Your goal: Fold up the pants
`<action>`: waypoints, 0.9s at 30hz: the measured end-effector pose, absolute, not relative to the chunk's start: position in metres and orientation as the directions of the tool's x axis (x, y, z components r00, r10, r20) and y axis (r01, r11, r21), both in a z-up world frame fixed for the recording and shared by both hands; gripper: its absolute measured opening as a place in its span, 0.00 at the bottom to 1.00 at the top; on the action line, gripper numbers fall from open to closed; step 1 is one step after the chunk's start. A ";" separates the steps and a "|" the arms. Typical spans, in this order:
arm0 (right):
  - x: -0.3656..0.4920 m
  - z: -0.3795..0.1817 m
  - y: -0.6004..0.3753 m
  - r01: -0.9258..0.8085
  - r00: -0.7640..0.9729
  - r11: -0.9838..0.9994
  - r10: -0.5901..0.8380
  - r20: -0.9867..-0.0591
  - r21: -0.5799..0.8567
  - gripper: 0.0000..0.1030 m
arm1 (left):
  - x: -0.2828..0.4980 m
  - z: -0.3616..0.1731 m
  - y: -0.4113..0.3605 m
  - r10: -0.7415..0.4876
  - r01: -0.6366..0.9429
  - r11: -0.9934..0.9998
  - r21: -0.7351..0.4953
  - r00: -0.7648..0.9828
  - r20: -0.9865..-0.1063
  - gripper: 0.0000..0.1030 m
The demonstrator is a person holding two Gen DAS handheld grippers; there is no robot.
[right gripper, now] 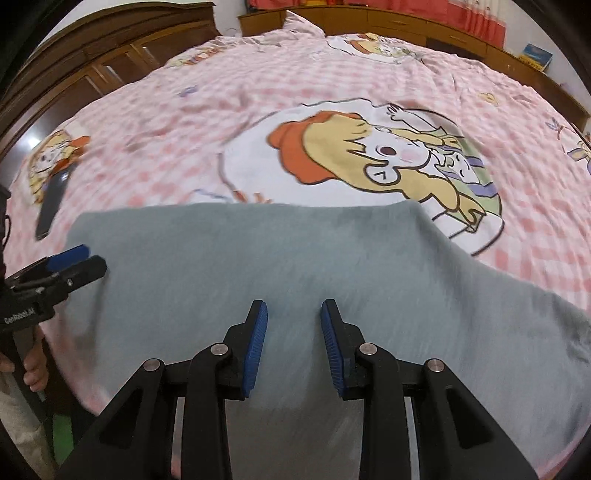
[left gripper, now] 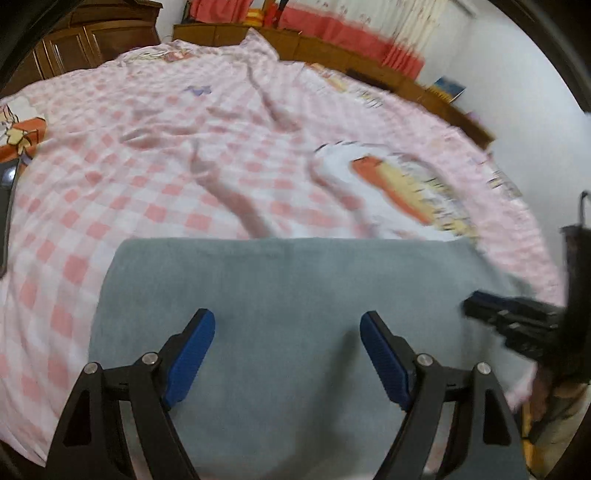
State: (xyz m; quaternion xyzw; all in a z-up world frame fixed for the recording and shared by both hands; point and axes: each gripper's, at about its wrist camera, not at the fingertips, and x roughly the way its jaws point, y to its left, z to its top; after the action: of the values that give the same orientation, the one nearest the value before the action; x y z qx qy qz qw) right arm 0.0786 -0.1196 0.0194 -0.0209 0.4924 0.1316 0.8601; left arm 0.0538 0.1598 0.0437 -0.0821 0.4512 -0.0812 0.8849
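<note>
Both grippers are angled down over the near edge of the bed. The left gripper (left gripper: 287, 354) has its blue pads spread wide with nothing between them, just hovering over the grey pants (left gripper: 295, 295). The right gripper (right gripper: 294, 343) is only narrowly parted, also empty, pads not pinching any fabric as far as I can see. In the right wrist view a bit of the person's hand (right gripper: 35, 369) wraps the left gripper's handle at the far left edge; the fingers look curled around it, but it's blurry.

The pants lie flat on the near part of the bed as a broad grey slab with a straight far edge, sloping off toward the right side. Beyond them is the pink checked bedspread (right gripper: 184, 122) with a big cartoon print (right gripper: 369, 155), pretty wrinkled. A dark phone (right gripper: 51, 206) lies off to the left. Behind it all, a wooden wardrobe (right gripper: 110, 51) and red curtains (left gripper: 332, 29).
</note>
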 end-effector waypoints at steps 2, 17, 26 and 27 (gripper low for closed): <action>0.091 0.012 -0.117 -0.246 0.500 0.963 0.220 -0.838 0.107 0.32 | 0.060 0.039 0.156 -0.186 0.079 0.982 -0.173 0.588 -0.787 0.82; 0.062 0.037 -0.119 -0.267 0.508 0.955 0.256 -0.822 0.133 0.34 | 0.029 0.051 0.196 -0.028 0.018 1.000 -0.022 0.596 -0.802 0.85; 0.027 0.033 -0.119 -0.306 0.463 0.944 0.260 -0.847 0.122 0.34 | 0.022 0.032 0.237 -0.070 -0.072 0.989 -0.128 0.537 -0.841 0.85; 0.027 0.029 -0.117 -0.309 0.458 0.944 0.258 -0.851 0.119 0.34 | 0.022 0.031 0.236 -0.066 -0.068 0.990 -0.122 0.537 -0.841 0.85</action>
State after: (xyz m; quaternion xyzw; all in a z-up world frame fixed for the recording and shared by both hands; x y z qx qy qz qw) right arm 0.0272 -0.1170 0.0292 -0.0259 0.4935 0.1659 0.8534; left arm 0.0219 0.2364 0.0305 -0.0700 0.4810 0.0005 0.8739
